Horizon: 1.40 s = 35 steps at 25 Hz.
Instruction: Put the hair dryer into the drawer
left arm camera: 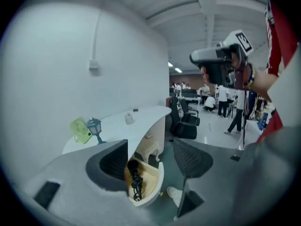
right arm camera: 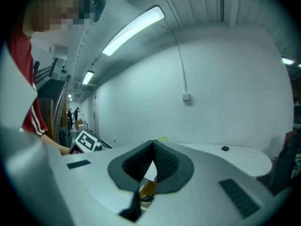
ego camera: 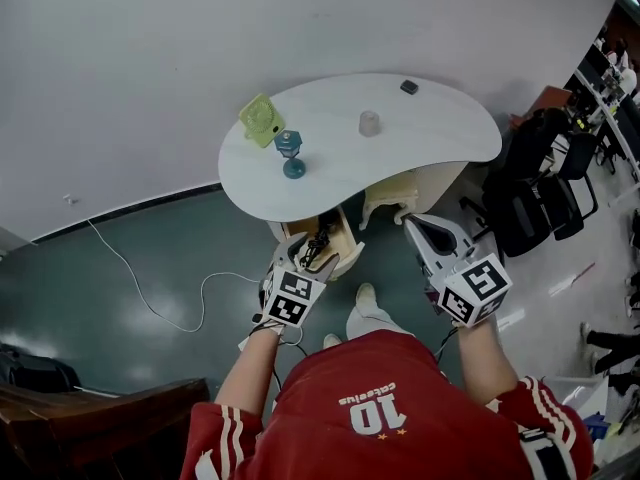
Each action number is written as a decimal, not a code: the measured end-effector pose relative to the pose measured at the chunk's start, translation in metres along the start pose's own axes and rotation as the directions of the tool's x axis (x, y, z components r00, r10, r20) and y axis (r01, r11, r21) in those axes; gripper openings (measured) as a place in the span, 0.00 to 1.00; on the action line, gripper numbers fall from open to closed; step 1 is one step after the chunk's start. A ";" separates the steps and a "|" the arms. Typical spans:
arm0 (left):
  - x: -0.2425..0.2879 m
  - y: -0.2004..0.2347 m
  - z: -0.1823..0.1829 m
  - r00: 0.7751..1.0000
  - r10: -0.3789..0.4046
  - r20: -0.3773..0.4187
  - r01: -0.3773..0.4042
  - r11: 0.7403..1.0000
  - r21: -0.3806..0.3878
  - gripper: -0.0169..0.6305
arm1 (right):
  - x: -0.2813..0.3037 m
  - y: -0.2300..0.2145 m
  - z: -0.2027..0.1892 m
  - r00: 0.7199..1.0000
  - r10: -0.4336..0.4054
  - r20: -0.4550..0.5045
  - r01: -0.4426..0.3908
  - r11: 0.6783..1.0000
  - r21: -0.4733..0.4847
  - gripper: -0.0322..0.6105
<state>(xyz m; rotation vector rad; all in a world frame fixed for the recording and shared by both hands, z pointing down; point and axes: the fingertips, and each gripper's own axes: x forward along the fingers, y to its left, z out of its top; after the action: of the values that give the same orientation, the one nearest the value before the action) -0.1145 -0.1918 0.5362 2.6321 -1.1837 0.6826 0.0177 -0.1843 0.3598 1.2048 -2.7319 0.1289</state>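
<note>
A black hair dryer (ego camera: 318, 238) lies with its coiled cord inside the open wooden drawer (ego camera: 347, 242) under the white table. My left gripper (ego camera: 308, 256) hovers just in front of the drawer, open and holding nothing. In the left gripper view the hair dryer (left arm camera: 135, 173) and the drawer (left arm camera: 157, 185) show through the gap of that gripper (left arm camera: 150, 147). My right gripper (ego camera: 412, 224) stays to the right of the drawer, shut and empty. In its own view the right gripper (right arm camera: 153, 146) has its pads meeting, with a sliver of the drawer (right arm camera: 146, 189) below.
The curved white table (ego camera: 440, 133) carries a green mini fan (ego camera: 260, 118), a blue lantern (ego camera: 290, 154), a small cup (ego camera: 369, 123) and a dark small item (ego camera: 409, 87). Black office chairs (ego camera: 530, 193) stand at the right. A white cable (ego camera: 150, 303) trails across the floor.
</note>
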 end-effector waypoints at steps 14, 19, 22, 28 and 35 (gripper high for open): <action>-0.131 0.011 0.154 0.882 -0.004 0.471 0.078 0.987 -0.137 0.48 | -0.037 -0.005 0.063 0.990 -0.054 0.129 0.062 0.996 -0.064 0.06; -0.162 0.027 0.193 0.845 0.077 0.529 -0.021 0.994 -0.111 0.47 | -0.044 -0.017 0.088 0.974 -0.087 0.208 0.099 0.994 -0.048 0.06; -0.168 0.029 0.198 0.835 0.114 0.538 -0.060 0.991 -0.117 0.42 | -0.054 -0.018 0.095 0.966 -0.096 0.242 0.107 0.994 -0.034 0.06; -0.170 0.021 0.201 0.818 0.174 0.549 -0.091 0.980 -0.176 0.28 | -0.079 -0.020 0.097 0.956 -0.108 0.272 0.108 0.994 0.014 0.06; -0.179 0.008 0.202 0.799 0.253 0.546 -0.193 0.967 -0.165 0.06 | -0.093 -0.015 0.094 0.959 -0.096 0.268 0.096 0.995 0.012 0.06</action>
<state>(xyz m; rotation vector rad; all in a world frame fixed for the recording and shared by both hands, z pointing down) -0.1562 -0.1466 0.2730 2.7095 -1.6447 -0.1690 0.0805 -0.1400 0.2519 1.4492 -2.8887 -0.0520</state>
